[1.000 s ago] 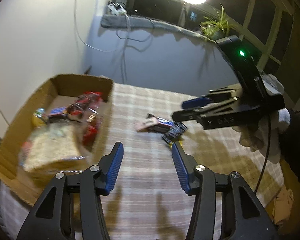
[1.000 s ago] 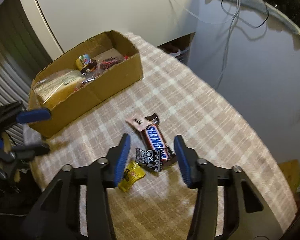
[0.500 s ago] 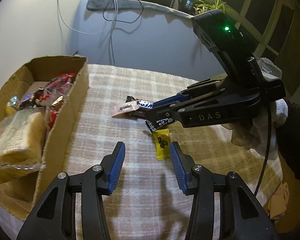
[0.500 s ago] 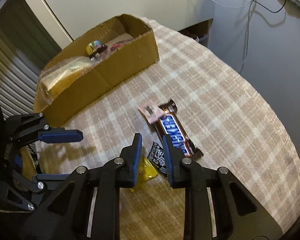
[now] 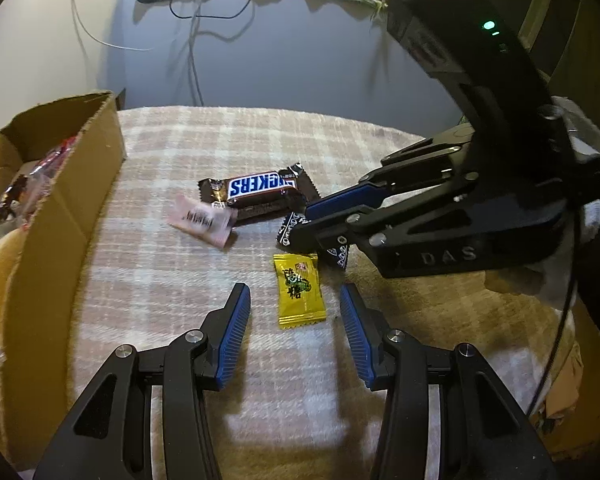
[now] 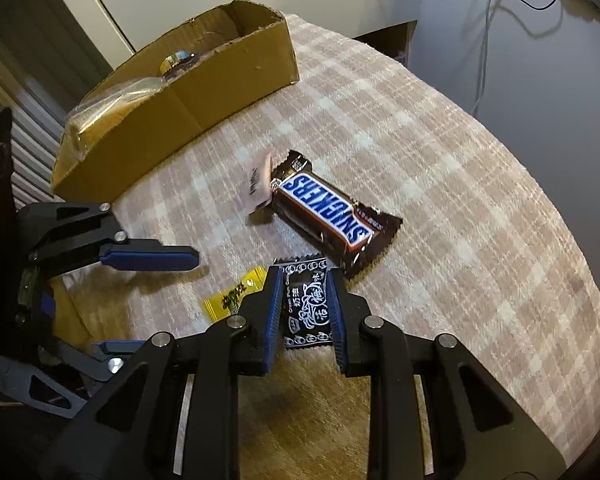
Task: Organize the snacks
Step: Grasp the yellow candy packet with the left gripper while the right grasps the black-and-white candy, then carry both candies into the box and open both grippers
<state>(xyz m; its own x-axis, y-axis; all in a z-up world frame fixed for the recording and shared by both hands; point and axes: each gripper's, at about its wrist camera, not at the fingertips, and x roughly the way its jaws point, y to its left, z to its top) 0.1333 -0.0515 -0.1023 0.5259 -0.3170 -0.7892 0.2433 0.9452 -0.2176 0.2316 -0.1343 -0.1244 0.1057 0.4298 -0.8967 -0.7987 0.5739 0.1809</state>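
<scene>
We hold right gripper (image 6: 302, 292) clamped on black packet (image 6: 306, 307), packet flat on cloth (image 6: 440, 160) beside Snickers (image 6: 324, 210). Left gripper (image 5: 295, 312) open, yellow candy (image 5: 300, 290) lying just ahead between its tips, not yet pinched. Box (image 6: 204, 92) sits well apart at cloth's far edge, already part full. Pink packet (image 5: 202, 220) touches Snickers end.

Doing it well, we judge:
- lift black packet straight up, avoid dragging Snickers
- lower left tips astride candy, close on its long edges
- thin wrappers slip; pinch near middle
- carry both to box, release low inside
</scene>
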